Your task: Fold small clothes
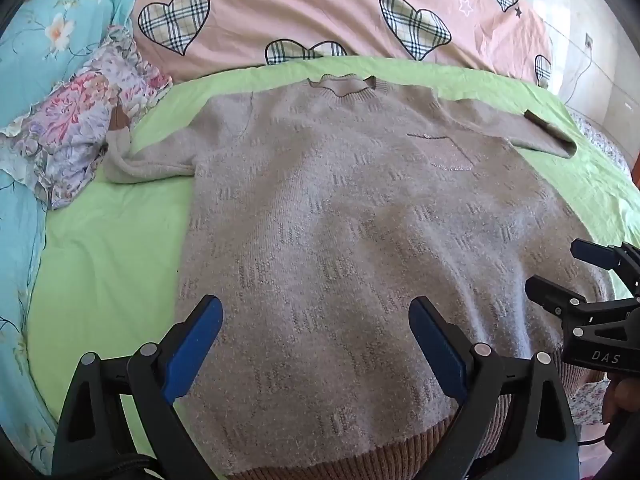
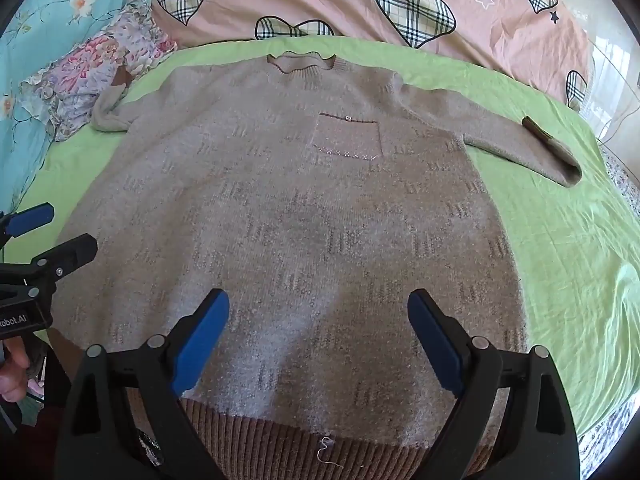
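On the green bedsheet [image 2: 560, 240], one fuzzy grey-beige knitted sweater [image 2: 288, 208] lies flat, its brown ribbed hem at the near edge and collar toward the far one. The left gripper [image 1: 316, 344] and right gripper [image 2: 318, 340] hover above the hem, jaws wide, holding nothing. Best to pinch both hem corners evenly (two sleeves are spread sideways, one chest pocket).

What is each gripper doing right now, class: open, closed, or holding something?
Left gripper: open, holding nothing, above the sweater.
Right gripper: open, holding nothing, above the same sweater.
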`<state>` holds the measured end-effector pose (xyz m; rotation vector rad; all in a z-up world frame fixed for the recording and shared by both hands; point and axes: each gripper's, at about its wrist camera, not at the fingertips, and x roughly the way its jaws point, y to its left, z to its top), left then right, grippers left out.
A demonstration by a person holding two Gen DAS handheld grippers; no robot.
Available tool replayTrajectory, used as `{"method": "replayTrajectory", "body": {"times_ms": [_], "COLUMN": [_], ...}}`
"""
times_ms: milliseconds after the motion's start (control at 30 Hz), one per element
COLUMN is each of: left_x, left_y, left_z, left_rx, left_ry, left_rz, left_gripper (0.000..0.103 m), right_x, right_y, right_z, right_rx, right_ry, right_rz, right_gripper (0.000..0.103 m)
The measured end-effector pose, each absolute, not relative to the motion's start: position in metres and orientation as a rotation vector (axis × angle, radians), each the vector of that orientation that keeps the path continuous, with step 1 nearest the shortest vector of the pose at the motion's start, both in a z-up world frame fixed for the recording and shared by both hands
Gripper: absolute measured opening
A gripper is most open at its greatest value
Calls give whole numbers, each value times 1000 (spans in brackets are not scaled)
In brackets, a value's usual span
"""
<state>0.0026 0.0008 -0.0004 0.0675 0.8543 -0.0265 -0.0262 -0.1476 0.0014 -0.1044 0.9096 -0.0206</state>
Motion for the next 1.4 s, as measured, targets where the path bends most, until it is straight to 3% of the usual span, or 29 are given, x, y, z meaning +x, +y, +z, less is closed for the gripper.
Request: {"method": "replayTrajectory", "body": {"times_ms": [1400], "left_x": [18], "left_y": [1], "left_z": [-3], "left_rx": [101], "left_ry": [908], "left_rz": [40], "left_gripper": [95], "right_x": [-21], "right_y": [-146], "right_z": [-1], "right_rx": [-80], "right_ry": [898], "right_rz": [-10], "right_gripper": [91]}}
